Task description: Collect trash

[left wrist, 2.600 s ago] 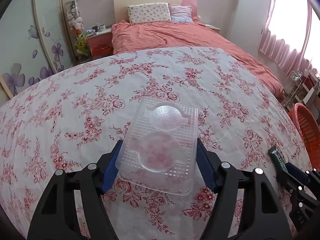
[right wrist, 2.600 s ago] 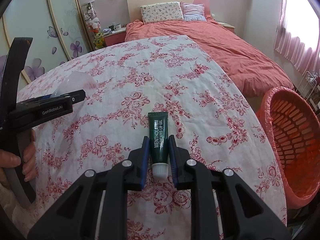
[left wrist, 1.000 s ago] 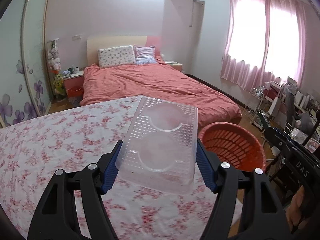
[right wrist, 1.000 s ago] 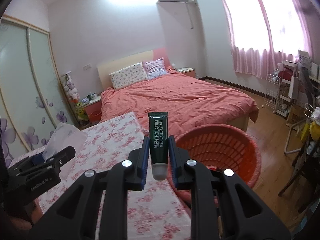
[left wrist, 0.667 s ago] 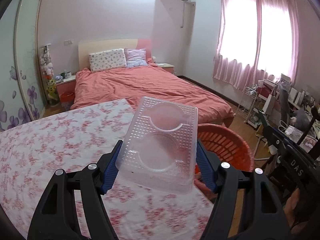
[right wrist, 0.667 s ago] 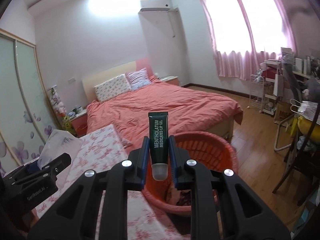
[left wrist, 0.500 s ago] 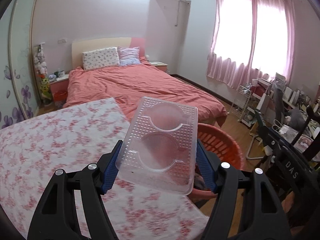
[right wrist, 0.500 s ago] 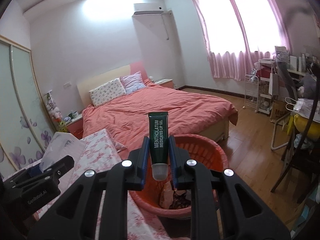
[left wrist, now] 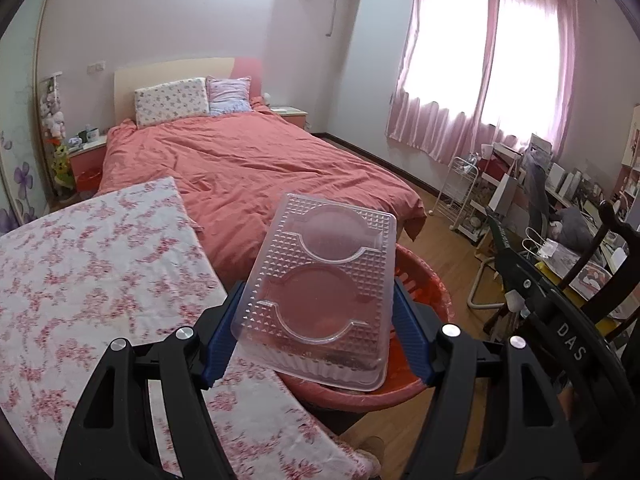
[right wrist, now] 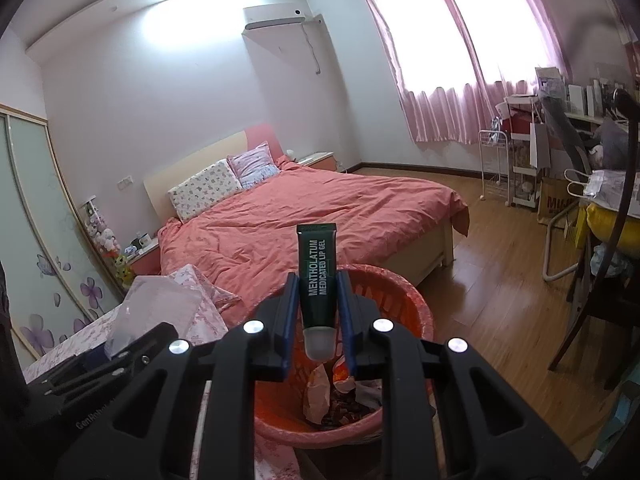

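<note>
My left gripper point(left wrist: 317, 316) is shut on a clear plastic tray point(left wrist: 324, 292) with two round hollows, its blue pads pressing the tray's long sides. The tray hangs above the near rim of an orange-red basket point(left wrist: 434, 292) beside the flowered table. My right gripper point(right wrist: 318, 300) is shut on a dark green lip gel tube point(right wrist: 317, 276), cap end towards me, held over the same basket point(right wrist: 404, 296), which has crumpled wrappers inside. In the right wrist view the clear tray point(right wrist: 156, 308) and the left gripper's black body show at the lower left.
The table's flowered cloth point(left wrist: 92, 272) ends right beside the basket. Behind it stands a bed with a salmon quilt point(left wrist: 248, 172). A wire rack point(left wrist: 460, 200), a cluttered desk and a chair point(right wrist: 592, 280) fill the right side, with wooden floor point(right wrist: 500, 280) between.
Both grippers have moved off the table towards the basket and tipped downward, keeping their loads. The basket now lies closer beneath them and its contents have come into sight.
</note>
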